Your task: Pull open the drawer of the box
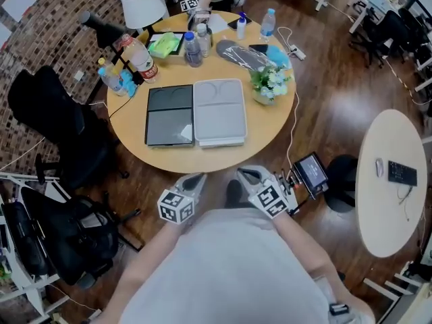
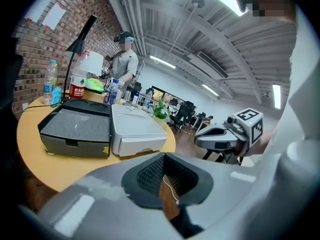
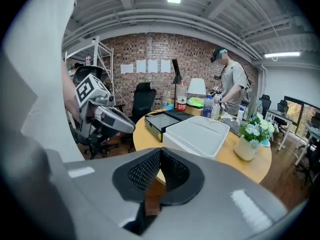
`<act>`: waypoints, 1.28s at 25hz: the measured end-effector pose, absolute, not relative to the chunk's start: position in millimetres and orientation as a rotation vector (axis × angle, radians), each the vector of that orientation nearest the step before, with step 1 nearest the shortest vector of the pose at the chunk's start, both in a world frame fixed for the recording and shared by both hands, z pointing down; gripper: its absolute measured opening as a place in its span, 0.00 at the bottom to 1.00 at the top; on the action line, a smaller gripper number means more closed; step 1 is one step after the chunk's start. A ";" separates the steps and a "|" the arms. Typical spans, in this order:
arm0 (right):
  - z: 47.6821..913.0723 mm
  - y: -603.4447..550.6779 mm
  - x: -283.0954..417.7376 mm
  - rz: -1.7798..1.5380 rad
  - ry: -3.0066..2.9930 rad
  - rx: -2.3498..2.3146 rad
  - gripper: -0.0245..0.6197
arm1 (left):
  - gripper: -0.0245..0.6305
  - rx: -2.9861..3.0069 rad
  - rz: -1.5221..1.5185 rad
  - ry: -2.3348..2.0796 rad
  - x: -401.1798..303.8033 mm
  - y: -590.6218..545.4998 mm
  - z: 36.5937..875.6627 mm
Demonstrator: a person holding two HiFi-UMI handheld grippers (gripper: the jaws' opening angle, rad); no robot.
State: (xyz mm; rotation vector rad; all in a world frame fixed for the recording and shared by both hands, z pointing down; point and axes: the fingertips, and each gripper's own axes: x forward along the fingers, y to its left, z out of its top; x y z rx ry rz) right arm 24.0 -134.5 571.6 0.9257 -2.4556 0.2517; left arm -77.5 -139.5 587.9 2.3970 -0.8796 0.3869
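Two flat boxes lie side by side on the round wooden table (image 1: 270, 130): a black box (image 1: 169, 115) on the left and a pale grey box (image 1: 219, 111) on the right. In the left gripper view the grey box (image 2: 136, 131) shows a drawer front facing me, and the black box (image 2: 77, 126) has a notch in its front. My left gripper (image 1: 196, 179) and right gripper (image 1: 245, 175) hover side by side just off the table's near edge, short of both boxes. Both are shut with nothing between the jaws, as seen on the left gripper (image 2: 163, 176) and the right gripper (image 3: 159, 171).
A white lamp (image 1: 143, 5), several bottles (image 1: 193, 48), a flower pot (image 1: 268, 85) and small clutter fill the far half of the table. A person (image 3: 231, 81) stands at its far side. Black chairs (image 1: 54, 137) are at the left, a white side table (image 1: 395, 181) at the right.
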 end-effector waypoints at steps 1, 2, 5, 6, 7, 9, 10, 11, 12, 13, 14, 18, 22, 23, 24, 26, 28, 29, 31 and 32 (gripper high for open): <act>575.2 -138.2 25.8 0.260 -2.452 0.923 0.05 | 0.04 2.386 0.392 -0.886 -76.9 -143.3 591.0; 579.4 -142.1 27.3 0.268 -2.447 0.919 0.05 | 0.05 2.378 0.400 -0.896 -76.9 -147.6 593.7; 591.2 -156.1 34.5 0.294 -2.411 0.928 0.05 | 0.05 2.380 0.449 -0.928 -75.4 -161.3 600.4; 594.7 -160.7 37.9 0.303 -2.391 0.940 0.05 | 0.04 2.382 0.466 -0.936 -74.3 -165.3 602.9; 598.6 -165.1 41.1 0.309 -2.372 0.950 0.05 | 0.04 2.380 0.480 -0.945 -73.6 -169.1 606.0; 606.4 -174.0 45.2 0.313 -2.346 0.959 0.05 | 0.05 2.367 0.504 -0.966 -74.2 -177.5 613.6; 609.5 -178.7 45.7 0.315 -2.341 0.957 0.05 | 0.05 2.359 0.514 -0.978 -75.5 -182.5 617.7; 611.9 -183.2 45.6 0.319 -2.341 0.953 0.05 | 0.05 2.353 0.524 -0.988 -76.6 -187.6 621.5; 613.8 -186.9 46.0 0.325 -2.342 0.949 0.05 | 0.05 2.347 0.532 -0.996 -77.1 -192.4 625.0; 615.4 -189.7 47.2 0.332 -2.340 0.948 0.05 | 0.05 2.344 0.541 -1.003 -76.9 -196.6 628.2; 617.0 -191.7 49.2 0.337 -2.335 0.948 0.05 | 0.05 2.342 0.551 -1.009 -76.4 -200.1 631.1; 622.8 -195.0 57.6 0.365 -2.321 0.954 0.05 | 0.05 2.324 0.594 -1.041 -76.9 -211.4 640.5; 631.5 -194.3 62.7 0.397 -2.306 0.943 0.08 | 0.05 2.280 0.611 -1.067 -81.9 -216.4 651.4; 634.1 -194.1 64.0 0.404 -2.302 0.939 0.10 | 0.05 2.260 0.607 -1.071 -83.4 -216.9 654.5; 636.3 -194.1 65.2 0.413 -2.299 0.936 0.11 | 0.05 2.239 0.605 -1.077 -85.2 -217.4 657.5; 639.5 -194.8 67.7 0.435 -2.297 0.932 0.14 | 0.05 2.206 0.610 -1.088 -87.3 -217.9 662.4; 642.8 -196.4 72.2 0.457 -2.287 0.934 0.15 | 0.05 2.195 0.619 -1.083 -84.8 -219.0 665.9; 645.0 -197.2 74.4 0.469 -2.278 0.936 0.15 | 0.05 2.192 0.623 -1.076 -82.6 -219.8 667.3; 650.1 -198.8 76.6 0.489 -2.263 0.939 0.16 | 0.06 2.182 0.634 -1.068 -80.3 -222.0 670.4; 652.6 -200.0 76.9 0.498 -2.256 0.940 0.17 | 0.08 2.173 0.641 -1.069 -80.6 -223.6 672.2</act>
